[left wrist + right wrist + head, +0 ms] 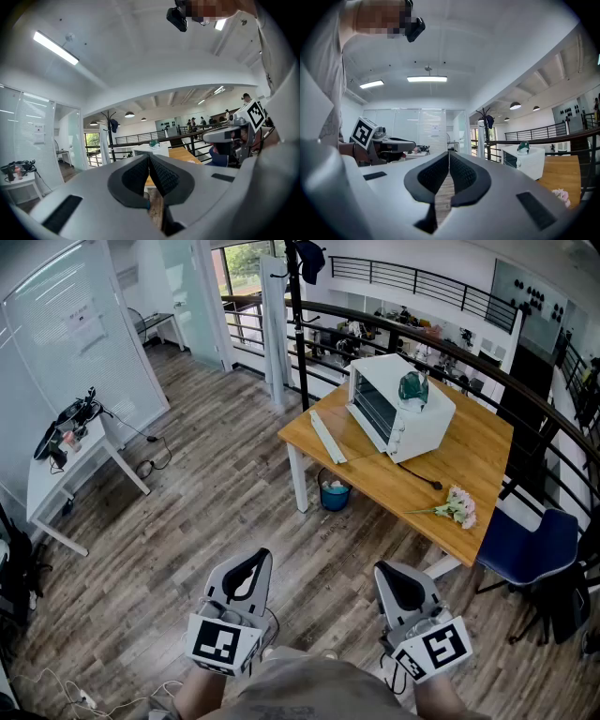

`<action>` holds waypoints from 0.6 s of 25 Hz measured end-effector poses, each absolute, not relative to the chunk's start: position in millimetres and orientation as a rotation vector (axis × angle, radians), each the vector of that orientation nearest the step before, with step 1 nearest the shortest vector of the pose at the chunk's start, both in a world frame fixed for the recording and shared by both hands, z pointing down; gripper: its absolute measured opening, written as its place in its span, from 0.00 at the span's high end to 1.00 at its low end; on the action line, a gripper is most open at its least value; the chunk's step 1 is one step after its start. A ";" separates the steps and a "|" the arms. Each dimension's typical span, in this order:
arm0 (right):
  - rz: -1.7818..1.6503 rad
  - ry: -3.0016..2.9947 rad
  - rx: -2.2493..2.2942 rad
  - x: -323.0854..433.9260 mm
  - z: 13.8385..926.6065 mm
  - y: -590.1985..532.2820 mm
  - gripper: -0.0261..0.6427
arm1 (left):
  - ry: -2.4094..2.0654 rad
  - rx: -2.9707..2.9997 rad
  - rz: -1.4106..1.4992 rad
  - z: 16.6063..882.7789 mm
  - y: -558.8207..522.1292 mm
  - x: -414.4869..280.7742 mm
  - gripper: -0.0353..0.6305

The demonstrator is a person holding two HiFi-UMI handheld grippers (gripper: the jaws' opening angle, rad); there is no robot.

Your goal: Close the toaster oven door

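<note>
Well ahead of L gripper (255, 559), R gripper (392, 570): toaster oven (398, 418).

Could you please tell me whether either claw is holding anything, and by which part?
Nothing is held. The left claw and the right claw are both shut with nothing between them, far from the oven on the table.

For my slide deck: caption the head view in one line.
Left gripper and right gripper, both shut and empty, far from the toaster oven on the wooden table.
</note>
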State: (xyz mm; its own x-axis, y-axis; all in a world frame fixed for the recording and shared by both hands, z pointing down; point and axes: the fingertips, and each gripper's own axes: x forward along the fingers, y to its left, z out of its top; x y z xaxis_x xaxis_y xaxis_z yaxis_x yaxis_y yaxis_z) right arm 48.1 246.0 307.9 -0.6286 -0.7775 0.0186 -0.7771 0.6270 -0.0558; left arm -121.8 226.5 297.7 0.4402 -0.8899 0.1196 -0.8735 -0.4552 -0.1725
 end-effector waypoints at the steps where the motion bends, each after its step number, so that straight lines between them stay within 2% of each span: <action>1: -0.090 2.827 -1.349 50.1 306.7 243.9 0.91 | 1.588 -2.594 -0.299 296.8 224.5 -119.3 0.92; 15: -0.143 2.791 -1.301 83.8 314.2 235.4 0.91 | 1.551 -2.576 -0.346 302.5 213.8 -80.0 0.92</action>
State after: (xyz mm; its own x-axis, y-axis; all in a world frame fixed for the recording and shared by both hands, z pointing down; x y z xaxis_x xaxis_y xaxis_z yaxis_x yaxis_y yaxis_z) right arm 83.8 235.4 314.2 -0.6423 -0.7664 -0.0143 -0.7609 0.6397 -0.1091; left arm -80.0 213.8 302.5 0.4505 -0.8824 0.1354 -0.8563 -0.4700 -0.2140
